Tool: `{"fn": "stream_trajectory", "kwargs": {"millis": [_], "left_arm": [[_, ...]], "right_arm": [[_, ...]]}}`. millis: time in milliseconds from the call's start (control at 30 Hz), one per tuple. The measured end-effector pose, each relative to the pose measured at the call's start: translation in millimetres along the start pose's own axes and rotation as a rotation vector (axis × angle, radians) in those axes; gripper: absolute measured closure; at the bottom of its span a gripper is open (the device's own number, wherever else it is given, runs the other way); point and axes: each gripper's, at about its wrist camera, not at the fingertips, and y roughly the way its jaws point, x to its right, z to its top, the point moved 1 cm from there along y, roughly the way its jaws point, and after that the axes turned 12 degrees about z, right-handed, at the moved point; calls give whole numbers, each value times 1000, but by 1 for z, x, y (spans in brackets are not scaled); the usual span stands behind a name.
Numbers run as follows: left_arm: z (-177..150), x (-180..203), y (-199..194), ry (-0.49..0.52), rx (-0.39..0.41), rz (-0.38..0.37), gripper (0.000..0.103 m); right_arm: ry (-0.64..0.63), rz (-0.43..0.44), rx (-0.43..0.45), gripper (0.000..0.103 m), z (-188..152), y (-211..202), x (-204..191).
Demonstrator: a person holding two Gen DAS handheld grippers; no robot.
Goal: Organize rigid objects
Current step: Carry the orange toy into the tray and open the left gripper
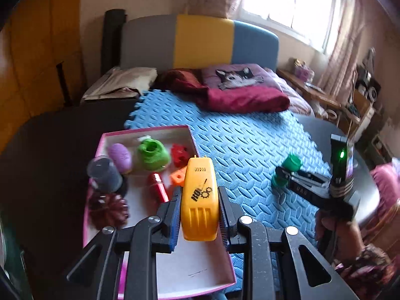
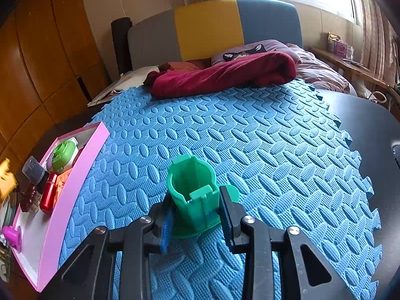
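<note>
A: Where is the yellow toy?

B: The yellow toy sits between the fingers of the left gripper, pads closed against both its sides, held above the near half of the pink box.

A: And the other hand?

B: The right gripper is closed on a green cup, one pad on each side. The cup stands upright, open end up, its wide base flange on the blue mat. In the left view the same cup shows well to the right of the box, out on the mat.

A: What is in the box?

B: At the far end, a purple oval piece, a light green piece and a red piece. Nearer come a grey capped bottle, a red cylinder, an orange block and a dark red flower-shaped piece. The right view also shows a magenta piece at the box's near end.

A: Where does the box lie?

B: At the mat's left edge, on a dark table. Beyond the mat, far side, lie a crimson blanket and a headboard in grey, yellow and blue.
</note>
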Motion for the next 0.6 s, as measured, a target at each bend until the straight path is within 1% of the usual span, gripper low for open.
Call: {"fn": "stream_trajectory", "kwargs": {"millis": [67, 133, 233, 333, 467, 600], "left_arm": [[5, -10, -9, -22, 9, 3, 76], [9, -17, -18, -17, 34, 14, 76], [2, -23, -21, -5, 37, 29, 76], [-16, -27, -9, 4, 5, 58, 76], [-42, -33, 19, -16, -67, 82, 76], [-56, -37, 39, -28, -86, 109, 76]], "right_arm": [[-3, -4, -2, 71, 0, 0, -1], [-6, -7, -3, 70, 0, 0, -1], [-9, -10, -5, 70, 0, 0, -1], [-10, -11, -5, 71, 0, 1, -1], [-10, -12, -6, 70, 0, 1, -1], [-16, -19, -9, 70, 0, 1, -2]]}}
